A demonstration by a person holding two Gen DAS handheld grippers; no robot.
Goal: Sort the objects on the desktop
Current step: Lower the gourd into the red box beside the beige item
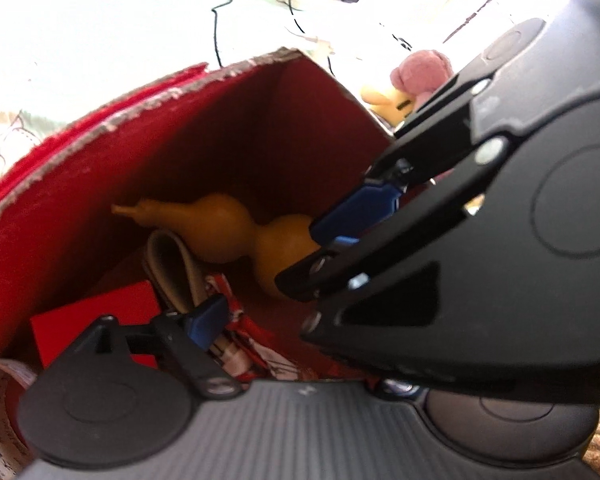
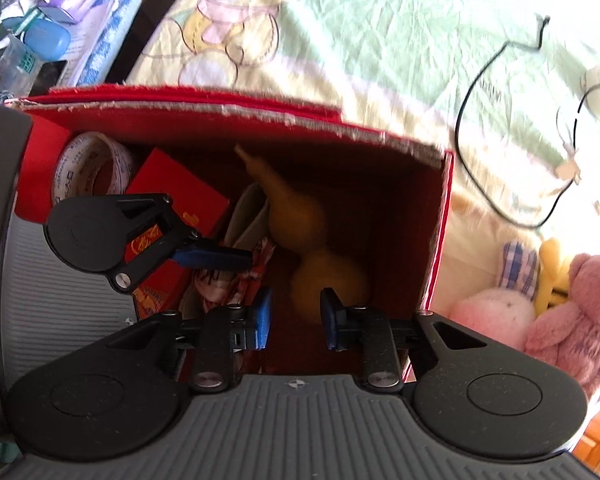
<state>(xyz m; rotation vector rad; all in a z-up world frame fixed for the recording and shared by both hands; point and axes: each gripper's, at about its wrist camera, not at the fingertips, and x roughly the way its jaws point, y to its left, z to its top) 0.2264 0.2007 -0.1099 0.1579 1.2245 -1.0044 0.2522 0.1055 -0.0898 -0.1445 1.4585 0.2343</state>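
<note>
The right gripper (image 2: 296, 318) sits nearest the lens, its two blue pads apart and gripping nothing, poised over the open red box (image 2: 236, 114). Just beyond its fingertips, at twelve o'clock, lies one yellow gourd (image 2: 304, 232) on the box floor, stem toward the far wall. At ten o'clock the left gripper (image 2: 216, 258) reaches into the same box; only one of its fingers shows in either view, so I cannot tell whether it is apart or together. Also in the box: one red envelope (image 2: 172, 184), one roll of printed tape (image 2: 88, 168) at the ten o'clock corner, one beige strap (image 2: 248, 216) beside the gourd. Outside, at three o'clock, three plush toys (image 2: 540, 304) rest on the bedsheet (image 2: 380, 32), with one black cable (image 2: 476, 80) at one o'clock.
</note>
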